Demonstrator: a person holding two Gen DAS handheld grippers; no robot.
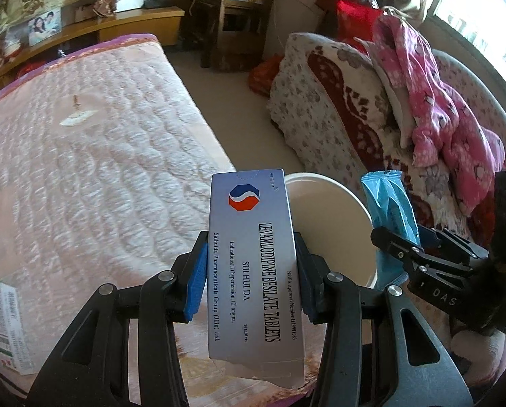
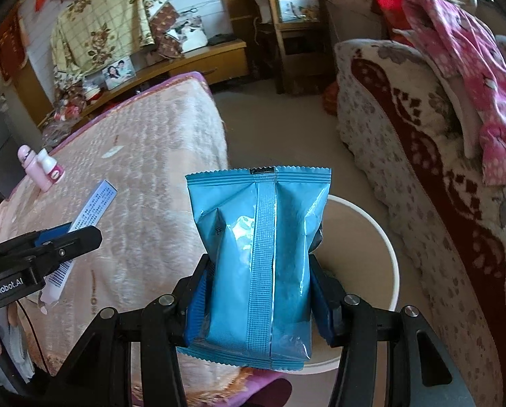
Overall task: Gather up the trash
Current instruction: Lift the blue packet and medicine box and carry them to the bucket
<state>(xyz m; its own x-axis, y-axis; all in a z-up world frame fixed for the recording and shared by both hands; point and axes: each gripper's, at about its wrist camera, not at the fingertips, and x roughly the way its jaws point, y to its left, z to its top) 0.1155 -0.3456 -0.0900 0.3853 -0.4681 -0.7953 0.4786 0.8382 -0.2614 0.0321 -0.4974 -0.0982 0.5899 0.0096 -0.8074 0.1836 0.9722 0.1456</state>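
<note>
Midway: left gripper (image 1: 251, 271) clamped on tablet box (image 1: 253, 254), right gripper (image 2: 258, 291) clamped on blue snack packet (image 2: 259, 257), both near white bin (image 2: 371, 244), undropped; green-white carton (image 1: 8, 325), pink bottles (image 2: 45, 166) left on bed (image 1: 100, 152).

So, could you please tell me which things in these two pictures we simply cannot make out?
- Bin contents: both views, hidden by the blue packet and the tablet box.
- Green-and-white box on the bed: left wrist view, print too small, cut off by the edge.
- Pink bottles: right wrist view, labels too small.
- Left hand-held gripper and right hand-held gripper: pad faces covered by what they hold.
</note>
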